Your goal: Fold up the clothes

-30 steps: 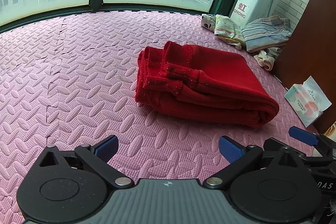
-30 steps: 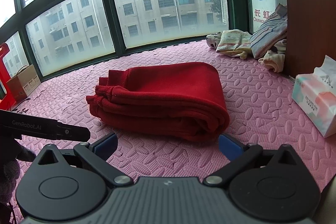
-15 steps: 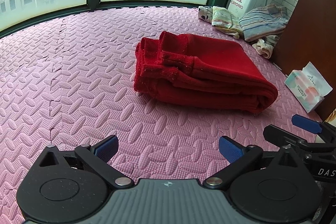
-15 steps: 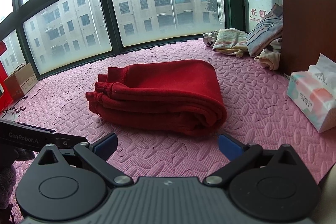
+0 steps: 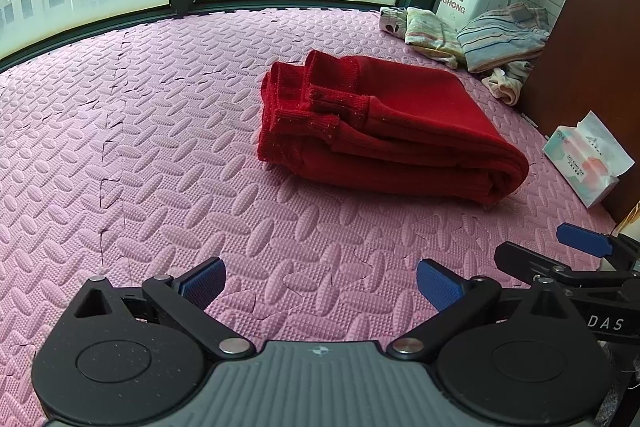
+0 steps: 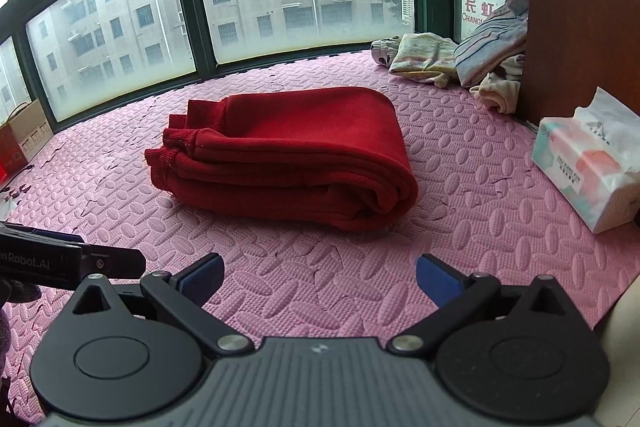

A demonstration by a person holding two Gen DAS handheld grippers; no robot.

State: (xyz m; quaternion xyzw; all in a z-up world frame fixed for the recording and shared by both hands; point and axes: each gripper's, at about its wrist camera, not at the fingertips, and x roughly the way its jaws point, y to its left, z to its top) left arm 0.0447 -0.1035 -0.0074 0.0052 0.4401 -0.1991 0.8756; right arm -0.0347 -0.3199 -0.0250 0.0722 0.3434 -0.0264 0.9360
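Observation:
A red sweater [image 5: 384, 131] lies folded in a thick stack on the pink foam mat, cuffs at its left end; it also shows in the right wrist view [image 6: 288, 155]. My left gripper [image 5: 320, 283] is open and empty, held above the mat well short of the sweater. My right gripper [image 6: 320, 277] is open and empty, also short of the sweater. The right gripper's blue fingertip [image 5: 582, 239] shows at the right edge of the left wrist view. Part of the left gripper's body [image 6: 72, 261] shows at the left of the right wrist view.
A pile of other clothes [image 5: 476, 39] lies in the far right corner by the window. A tissue pack [image 6: 588, 163] sits against a brown cabinet side [image 6: 580, 7] on the right. A cardboard box [image 6: 24, 137] stands far left. Windows bound the pink mat [image 5: 140, 147].
Both grippers have drawn back a little from the sweater, which looks slightly farther away. The sweater has not moved and both grippers stay open.

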